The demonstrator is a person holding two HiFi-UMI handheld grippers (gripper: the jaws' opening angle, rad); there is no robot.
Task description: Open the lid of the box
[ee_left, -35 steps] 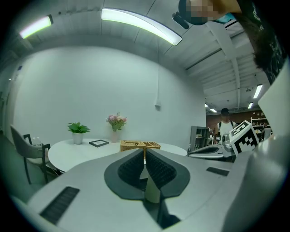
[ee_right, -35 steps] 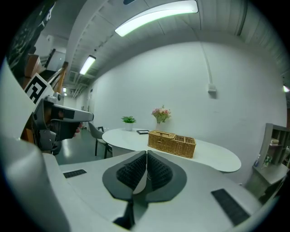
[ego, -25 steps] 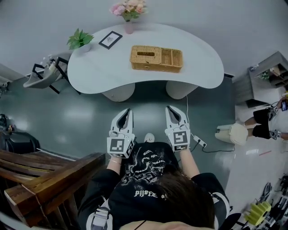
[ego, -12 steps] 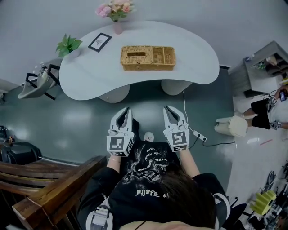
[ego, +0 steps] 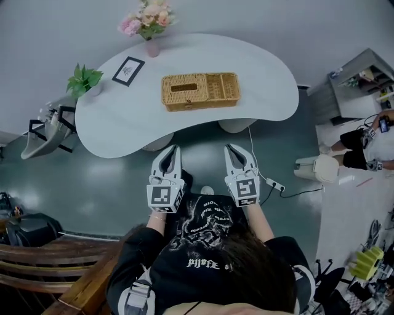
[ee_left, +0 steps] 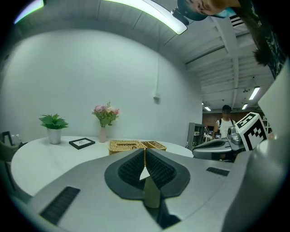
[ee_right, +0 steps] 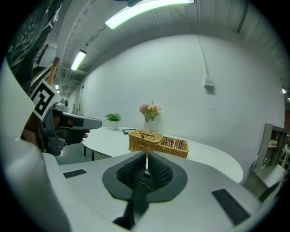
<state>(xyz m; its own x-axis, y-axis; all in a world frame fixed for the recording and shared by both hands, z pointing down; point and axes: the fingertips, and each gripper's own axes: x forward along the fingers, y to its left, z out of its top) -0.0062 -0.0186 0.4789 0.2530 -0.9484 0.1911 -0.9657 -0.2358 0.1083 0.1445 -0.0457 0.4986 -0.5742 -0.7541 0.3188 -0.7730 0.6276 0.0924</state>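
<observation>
Both closed & empty, left claw [ego: 173, 151] & right claw [ego: 233, 149] hung well short of the tan woven wicker box [ego: 200, 91] on the white curved surface [ego: 265, 71]; lid [ego: 183, 88] was down, untouched.

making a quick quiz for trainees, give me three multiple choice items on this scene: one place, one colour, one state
1. Where is the wicker box?
A) on the white table
B) under it
C) between jaws

2. The flowers are:
A) blue
B) yellow
C) pink

3. The jaws of the left gripper and right gripper are:
A) wide apart
B) together, empty
C) clamped on the lid

Key: 1 A, it sits mid-table; 2 C, pink blooms at the far edge; 3 B, each gripper view shows jaws meeting with nothing between.
</observation>
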